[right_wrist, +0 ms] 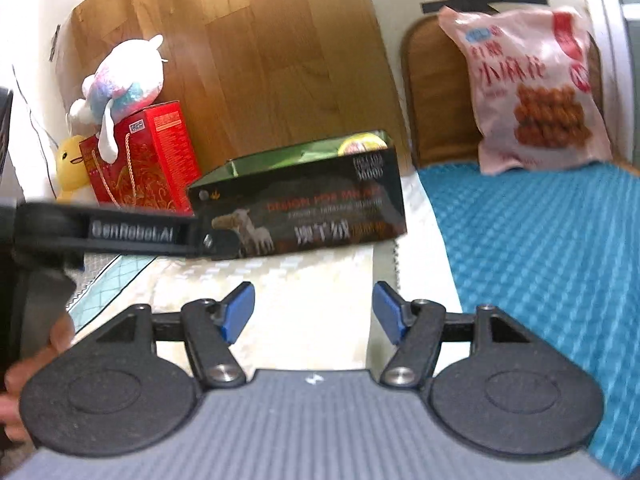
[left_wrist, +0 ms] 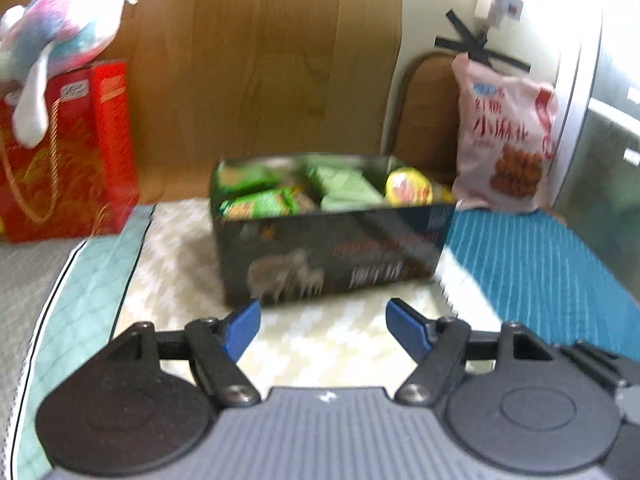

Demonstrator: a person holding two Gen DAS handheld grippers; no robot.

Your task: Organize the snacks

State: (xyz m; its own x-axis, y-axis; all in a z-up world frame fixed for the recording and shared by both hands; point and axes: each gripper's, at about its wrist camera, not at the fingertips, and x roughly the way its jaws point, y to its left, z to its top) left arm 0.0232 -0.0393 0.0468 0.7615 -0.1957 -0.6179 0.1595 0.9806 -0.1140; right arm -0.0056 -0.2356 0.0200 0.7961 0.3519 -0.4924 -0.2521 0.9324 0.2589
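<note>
A dark open box [left_wrist: 328,264] printed with animals stands on a cream mat and holds green snack packets [left_wrist: 260,204] and a yellow round pack [left_wrist: 408,186]. Just short of the box's front wall, my left gripper [left_wrist: 323,328] is open with nothing between its blue pads. The right wrist view shows the same box [right_wrist: 304,208] further off and to the left. My right gripper [right_wrist: 313,312] is open and empty over the cream mat. A pink snack bag [left_wrist: 504,136] [right_wrist: 532,92] leans upright at the back right, apart from both grippers.
A red gift bag [left_wrist: 68,152] with a pastel plush toy [left_wrist: 60,28] on top stands left of the box, beside a yellow plush [right_wrist: 70,168]. A wooden board [left_wrist: 260,60] backs the scene. A teal ribbed mat [right_wrist: 540,264] covers the right. A hand [right_wrist: 24,360] grips the left tool's handle.
</note>
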